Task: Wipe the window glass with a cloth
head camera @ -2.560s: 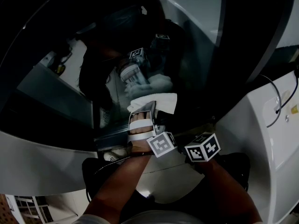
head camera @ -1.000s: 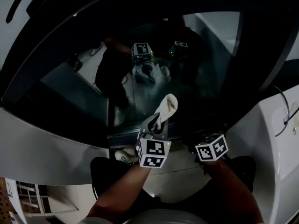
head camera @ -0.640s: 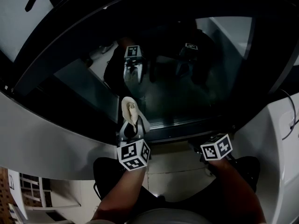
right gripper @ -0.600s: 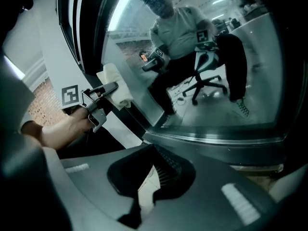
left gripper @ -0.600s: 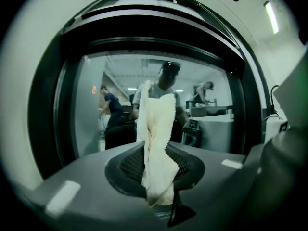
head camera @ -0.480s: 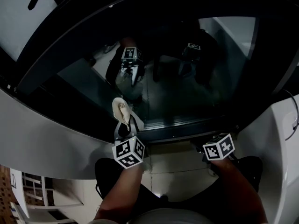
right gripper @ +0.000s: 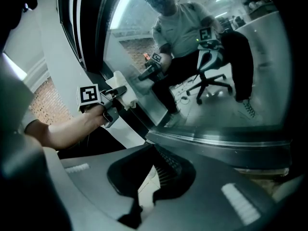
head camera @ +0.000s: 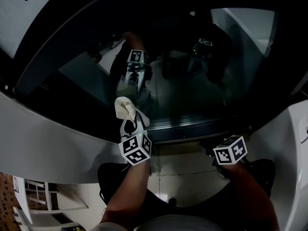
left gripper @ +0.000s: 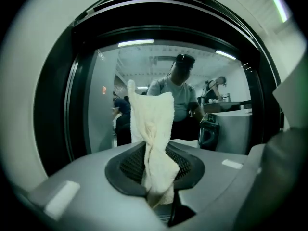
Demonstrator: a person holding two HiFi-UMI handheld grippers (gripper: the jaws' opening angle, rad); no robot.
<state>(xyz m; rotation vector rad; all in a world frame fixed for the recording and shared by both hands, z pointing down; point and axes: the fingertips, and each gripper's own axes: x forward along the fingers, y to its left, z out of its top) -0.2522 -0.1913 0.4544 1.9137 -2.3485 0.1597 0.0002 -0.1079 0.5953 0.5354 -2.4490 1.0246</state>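
Observation:
The dark window glass (head camera: pixel 192 81) of a white car fills the upper head view. My left gripper (head camera: pixel 130 125) is shut on a bunched white cloth (head camera: pixel 124 109), held up by the window's lower left edge; whether the cloth touches the glass I cannot tell. In the left gripper view the cloth (left gripper: pixel 151 134) stands twisted up out of the shut jaws (left gripper: pixel 161 201), before the glass (left gripper: pixel 96 129). My right gripper (head camera: pixel 219 146) hangs low at the right under the sill. Its jaws (right gripper: pixel 144 186) are shut on nothing and face the glass (right gripper: pixel 202 57). That view also shows the left gripper (right gripper: pixel 113 97).
A white door panel (head camera: pixel 48 143) runs under the window at left, another white body part (head camera: pixel 288 143) at right. A dark rubber sill (head camera: pixel 192 126) edges the glass bottom. The glass mirrors a seated person and an office chair (right gripper: pixel 211 81). Light floor (head camera: pixel 183 177) lies below.
The left gripper drew the cloth off the middle of the glass and moved left and down to the window's lower left edge; the cloth went from spread flat to bunched. The right gripper stayed low.

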